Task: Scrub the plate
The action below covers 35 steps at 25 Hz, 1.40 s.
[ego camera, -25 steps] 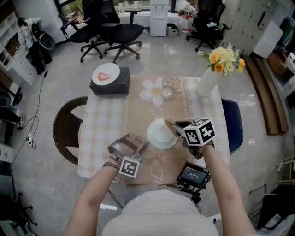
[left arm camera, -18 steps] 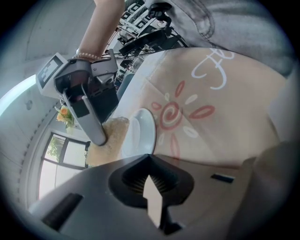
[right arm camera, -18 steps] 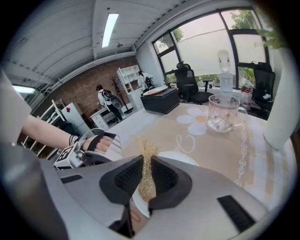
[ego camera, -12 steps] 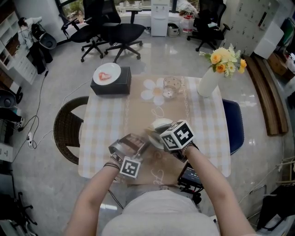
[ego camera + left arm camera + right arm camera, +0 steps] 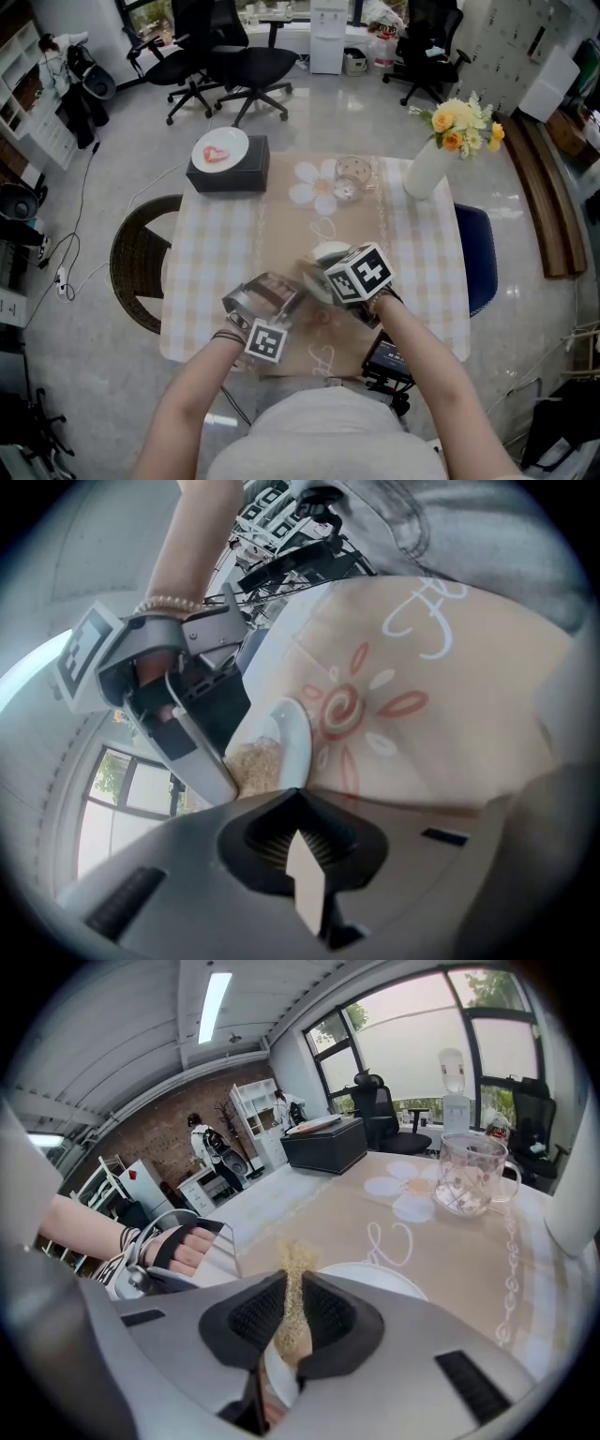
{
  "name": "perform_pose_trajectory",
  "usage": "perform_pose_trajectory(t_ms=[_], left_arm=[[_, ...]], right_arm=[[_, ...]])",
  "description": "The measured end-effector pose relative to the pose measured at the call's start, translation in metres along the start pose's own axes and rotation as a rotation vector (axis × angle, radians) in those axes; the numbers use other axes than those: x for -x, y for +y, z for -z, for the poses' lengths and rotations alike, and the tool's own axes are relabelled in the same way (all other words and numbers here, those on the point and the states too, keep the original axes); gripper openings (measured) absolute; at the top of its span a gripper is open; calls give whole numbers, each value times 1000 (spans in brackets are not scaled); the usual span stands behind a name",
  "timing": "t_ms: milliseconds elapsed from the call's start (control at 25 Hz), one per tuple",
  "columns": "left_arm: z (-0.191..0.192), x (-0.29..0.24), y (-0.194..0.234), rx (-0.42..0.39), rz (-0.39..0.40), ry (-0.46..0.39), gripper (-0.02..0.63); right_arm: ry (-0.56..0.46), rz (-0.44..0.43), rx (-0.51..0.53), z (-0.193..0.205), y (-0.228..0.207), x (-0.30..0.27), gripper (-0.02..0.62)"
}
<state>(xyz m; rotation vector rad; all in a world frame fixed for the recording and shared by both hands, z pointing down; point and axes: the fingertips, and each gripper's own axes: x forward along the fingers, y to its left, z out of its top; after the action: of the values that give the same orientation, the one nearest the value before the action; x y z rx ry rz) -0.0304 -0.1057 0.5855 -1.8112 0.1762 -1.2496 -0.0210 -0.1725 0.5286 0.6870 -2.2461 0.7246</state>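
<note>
A white plate [image 5: 289, 735] is tilted up off the beige table runner [image 5: 441, 724], and my left gripper [image 5: 305, 864] is shut on its rim, which shows as a thin white sliver between the jaws. My right gripper [image 5: 292, 1321] is shut on a tan sponge [image 5: 294, 1279], which is pressed against the plate's face [image 5: 370, 1279]. In the head view both grippers meet at the table's near middle: the left gripper [image 5: 292, 284] from the left, the right gripper [image 5: 323, 281] under its marker cube. That cube hides most of the plate [image 5: 328, 251].
A glass cup [image 5: 351, 176] and a white vase of flowers [image 5: 427, 169] stand at the far side. A black box [image 5: 225, 169] with a small plate on top sits far left. A dark device [image 5: 389, 361] is at the near table edge. Chairs flank the table.
My right gripper with the sponge has moved left onto the plate, which lay flat and in plain sight a second ago. In the last half second almost nothing has shifted.
</note>
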Motion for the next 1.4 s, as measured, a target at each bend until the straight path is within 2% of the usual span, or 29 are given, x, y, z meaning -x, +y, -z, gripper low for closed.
perform_pose_trajectory(t_ms=[840,1400], left_arm=[[1,-1,6,-9,-37,5,11],[0,0,1,7,-7,-1,9]], right_arm=[[-44,135,-141,8,-69,31,55],[-56,232,-248,35,-115,61,55]])
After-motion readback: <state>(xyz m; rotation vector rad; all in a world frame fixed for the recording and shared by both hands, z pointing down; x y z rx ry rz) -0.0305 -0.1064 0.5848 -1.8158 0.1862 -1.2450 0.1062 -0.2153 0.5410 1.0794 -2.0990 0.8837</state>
